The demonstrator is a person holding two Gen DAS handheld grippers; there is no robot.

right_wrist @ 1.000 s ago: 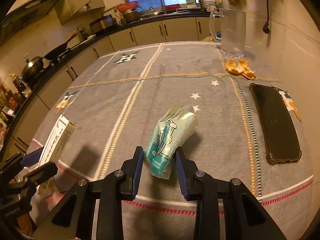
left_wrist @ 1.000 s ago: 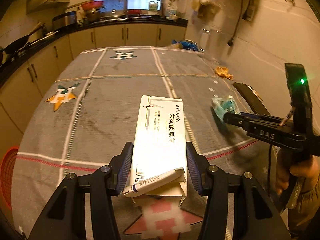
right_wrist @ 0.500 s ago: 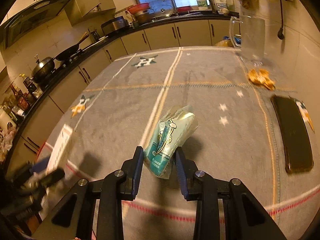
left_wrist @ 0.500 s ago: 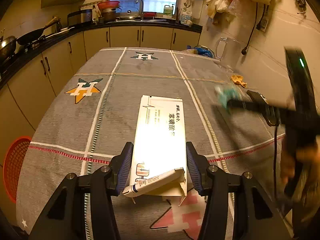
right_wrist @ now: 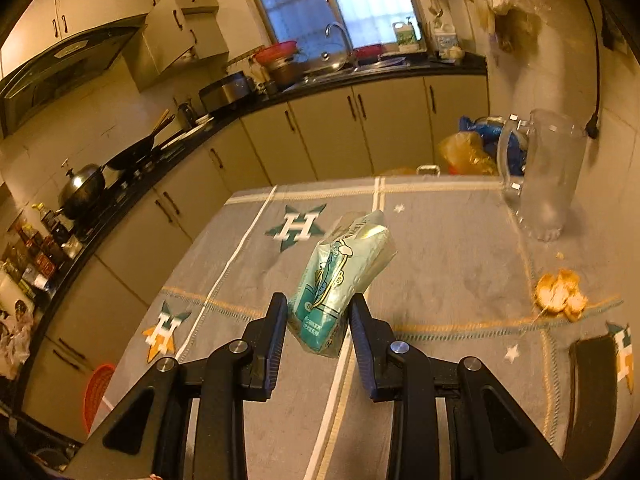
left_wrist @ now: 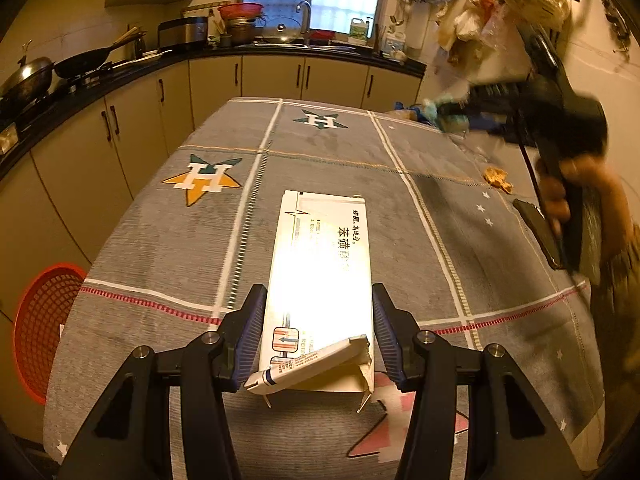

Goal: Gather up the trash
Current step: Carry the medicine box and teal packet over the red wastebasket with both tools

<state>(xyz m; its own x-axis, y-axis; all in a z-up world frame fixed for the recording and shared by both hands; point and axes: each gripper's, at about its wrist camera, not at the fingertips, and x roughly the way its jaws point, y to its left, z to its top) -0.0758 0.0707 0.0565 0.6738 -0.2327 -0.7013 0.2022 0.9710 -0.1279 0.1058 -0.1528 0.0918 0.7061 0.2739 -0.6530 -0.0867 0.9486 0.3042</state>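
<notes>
My left gripper (left_wrist: 318, 332) is shut on a white medicine box (left_wrist: 320, 280) with a torn open flap and holds it above the grey star-patterned tablecloth (left_wrist: 192, 232). My right gripper (right_wrist: 318, 328) is shut on a teal plastic snack wrapper (right_wrist: 336, 280) and holds it well above the table. In the left wrist view the right gripper (left_wrist: 448, 110) is blurred, high at the far right. Orange peel scraps (right_wrist: 560, 292) lie on the cloth at the right; they also show in the left wrist view (left_wrist: 498, 178).
A red mesh basket (left_wrist: 40, 328) stands on the floor left of the table, also in the right wrist view (right_wrist: 96, 392). A black phone (right_wrist: 592, 396) lies at the right edge. A clear glass jug (right_wrist: 544, 176) stands at the far right. Kitchen counters line the left and back.
Both grippers have risen with their loads. The right gripper has lifted the wrapper high and swung toward the far end of the table. The left has raised the box slightly.
</notes>
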